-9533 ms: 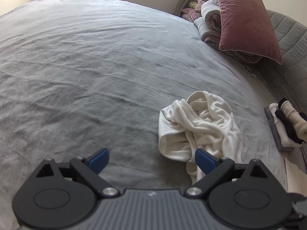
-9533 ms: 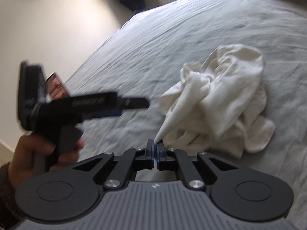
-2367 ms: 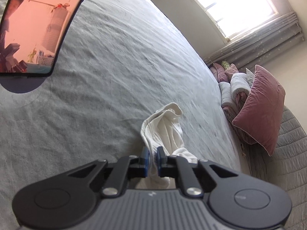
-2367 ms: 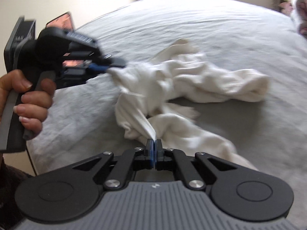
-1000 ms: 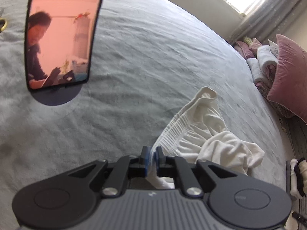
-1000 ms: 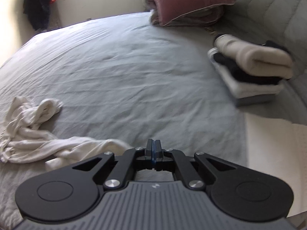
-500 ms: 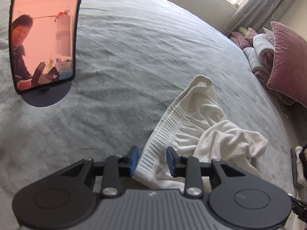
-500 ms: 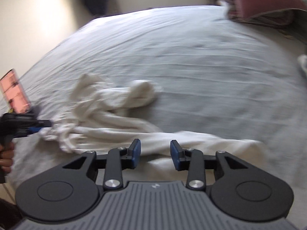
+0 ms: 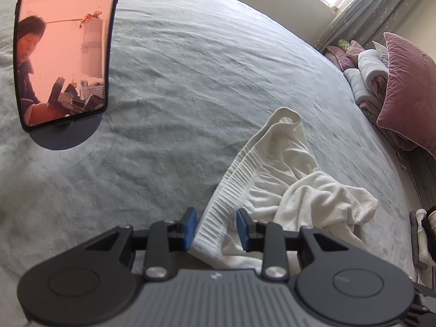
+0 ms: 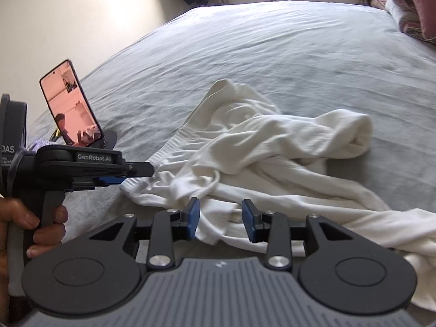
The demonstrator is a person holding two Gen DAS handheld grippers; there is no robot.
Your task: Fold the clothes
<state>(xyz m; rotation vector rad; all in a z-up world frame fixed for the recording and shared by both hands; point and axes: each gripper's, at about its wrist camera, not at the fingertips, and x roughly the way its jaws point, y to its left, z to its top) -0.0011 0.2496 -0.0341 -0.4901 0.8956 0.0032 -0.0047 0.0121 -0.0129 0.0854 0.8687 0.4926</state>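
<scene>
A crumpled white garment (image 9: 286, 179) with a ribbed elastic waistband lies on the grey bed (image 9: 190, 81). My left gripper (image 9: 215, 227) is open, and the waistband's near end lies loose between its blue pads without being pressed. In the right wrist view the same garment (image 10: 259, 147) spreads across the middle, one leg trailing to the lower right. My right gripper (image 10: 221, 219) is open just over a fold of the cloth near its front edge. The left gripper (image 10: 141, 174), held by a hand (image 10: 41, 218), points at the waistband corner.
A phone on a round stand (image 9: 65, 46) stands on the bed to the left, also visible as the phone (image 10: 70, 106) beyond the left gripper. A pink pillow (image 9: 408, 90) and rolled bedding (image 9: 365, 73) sit far right. Folded clothes (image 9: 425, 234) lie at the right edge.
Both grippers have gone from shut to open; the left one let go of the waistband. The right gripper swung from the bed's right side to above the garment.
</scene>
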